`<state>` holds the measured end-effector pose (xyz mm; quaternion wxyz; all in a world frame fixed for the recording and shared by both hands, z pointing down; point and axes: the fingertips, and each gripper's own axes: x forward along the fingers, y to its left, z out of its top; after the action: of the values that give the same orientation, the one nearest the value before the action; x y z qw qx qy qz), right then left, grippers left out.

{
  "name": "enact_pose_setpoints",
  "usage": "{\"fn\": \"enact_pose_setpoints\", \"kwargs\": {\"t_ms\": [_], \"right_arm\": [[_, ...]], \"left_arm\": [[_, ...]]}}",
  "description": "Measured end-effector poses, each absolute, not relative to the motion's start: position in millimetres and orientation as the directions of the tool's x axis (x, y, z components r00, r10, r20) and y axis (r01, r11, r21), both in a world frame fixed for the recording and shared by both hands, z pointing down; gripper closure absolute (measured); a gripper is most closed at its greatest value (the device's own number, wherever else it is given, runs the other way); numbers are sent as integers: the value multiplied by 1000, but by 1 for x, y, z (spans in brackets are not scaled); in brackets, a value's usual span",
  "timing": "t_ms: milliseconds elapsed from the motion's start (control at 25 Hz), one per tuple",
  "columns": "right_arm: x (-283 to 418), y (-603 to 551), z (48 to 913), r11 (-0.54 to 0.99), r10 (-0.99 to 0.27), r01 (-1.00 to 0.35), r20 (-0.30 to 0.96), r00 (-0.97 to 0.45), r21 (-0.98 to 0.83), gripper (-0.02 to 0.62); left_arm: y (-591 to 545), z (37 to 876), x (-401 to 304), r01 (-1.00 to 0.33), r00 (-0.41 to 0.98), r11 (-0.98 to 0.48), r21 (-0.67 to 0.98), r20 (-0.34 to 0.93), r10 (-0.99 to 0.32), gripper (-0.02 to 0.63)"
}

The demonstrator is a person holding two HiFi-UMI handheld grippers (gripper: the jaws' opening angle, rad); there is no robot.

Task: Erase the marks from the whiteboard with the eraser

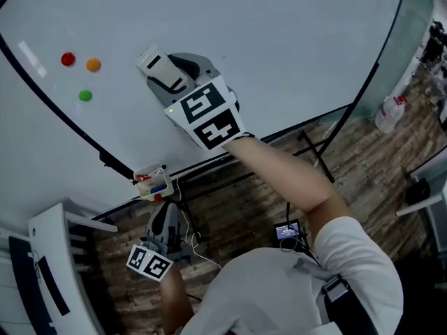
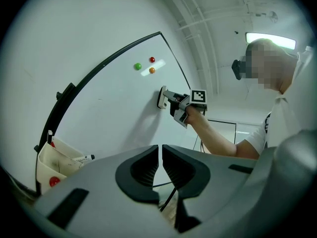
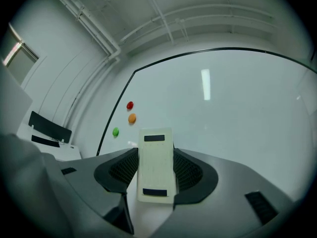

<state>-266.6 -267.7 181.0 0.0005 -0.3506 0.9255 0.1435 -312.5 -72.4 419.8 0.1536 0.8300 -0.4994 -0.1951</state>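
The whiteboard [image 1: 293, 40] fills the upper head view, and I see no pen marks on it. My right gripper [image 1: 167, 74] is shut on a cream-white eraser [image 1: 155, 63], whose far end sits against the board. In the right gripper view the eraser [image 3: 156, 165] stands upright between the jaws of the right gripper [image 3: 156, 172]. My left gripper [image 1: 166, 223] hangs low below the board's bottom edge. Its jaws are shut with nothing between them [image 2: 161, 165]. From the left gripper view the eraser [image 2: 161, 97] is pressed flat on the whiteboard [image 2: 114, 103].
Red [image 1: 68, 59], orange [image 1: 93, 65] and green [image 1: 85, 95] magnets sit left of the eraser. A marker tray [image 1: 151, 181] hangs at the board's bottom edge. Stand legs [image 1: 314, 149], a spray bottle [image 1: 390, 112] and a small device [image 1: 288, 231] are on the floor.
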Motion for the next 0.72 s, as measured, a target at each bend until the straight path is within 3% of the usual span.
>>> {"fn": "enact_pose_setpoints", "kwargs": {"t_ms": [360, 720], "right_arm": [[-237, -288, 181, 682, -659, -644, -93, -747, 347, 356], [-175, -308, 175, 676, -669, -670, -125, -733, 307, 356]], "left_arm": [[-87, 409, -275, -787, 411, -443, 430, -171, -896, 592], [-112, 403, -231, -785, 437, -461, 414, -158, -885, 592]]}}
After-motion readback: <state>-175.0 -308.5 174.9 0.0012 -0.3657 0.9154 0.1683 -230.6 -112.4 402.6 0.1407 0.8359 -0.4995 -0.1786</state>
